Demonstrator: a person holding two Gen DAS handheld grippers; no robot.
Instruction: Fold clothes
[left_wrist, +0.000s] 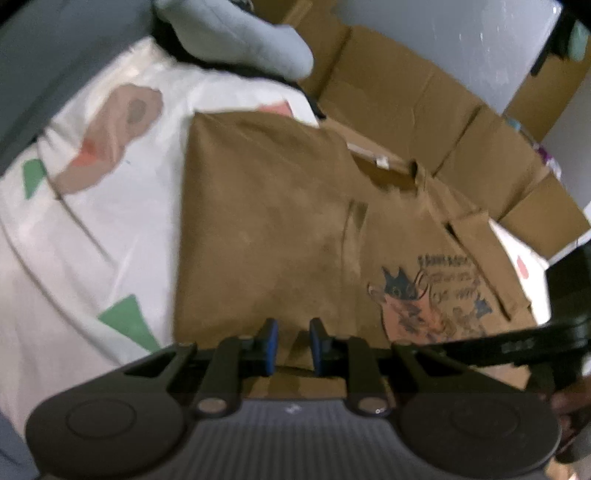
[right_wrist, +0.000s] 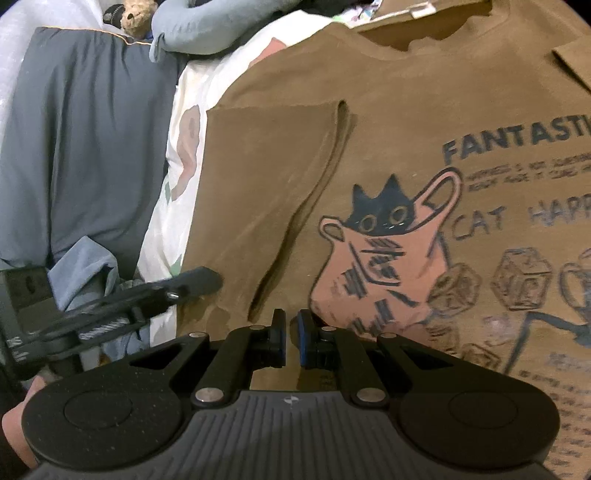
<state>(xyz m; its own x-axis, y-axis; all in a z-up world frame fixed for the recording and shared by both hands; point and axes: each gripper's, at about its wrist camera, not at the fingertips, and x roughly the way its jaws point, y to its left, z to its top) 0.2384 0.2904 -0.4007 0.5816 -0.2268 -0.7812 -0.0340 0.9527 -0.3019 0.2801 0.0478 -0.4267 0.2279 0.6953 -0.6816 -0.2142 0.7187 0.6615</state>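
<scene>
Two claws hang over one brown T-shirt (right_wrist: 388, 122) spread on the bed: the left claw (left_wrist: 293, 345) stands a little apart with nothing between its pads, the right claw (right_wrist: 291, 338) nearly closed, also gripping nothing. One sleeve (right_wrist: 269, 177) lies folded inward; the cat print (right_wrist: 384, 254) runs off the right wrist view's right edge. Beyond, the patterned sheet (left_wrist: 110, 221) and one grey-blue cushion (left_wrist: 236, 33) are blurred, and the cardboard (left_wrist: 406, 96) is cut off.

Ahead of my right jaws I'm seeing an olive-brown T-shirt (right_wrist: 388, 122) showing a black cat in a pink bag (right_wrist: 380, 254) with dark blue lettering. Left of my left jaws, a white bedsheet (left_wrist: 110, 229) is showing green, pink and tan patches. Beyond it, a grey-blue cushion (left_wrist: 236, 33) and brown cardboard (left_wrist: 424, 107) are lying.
</scene>
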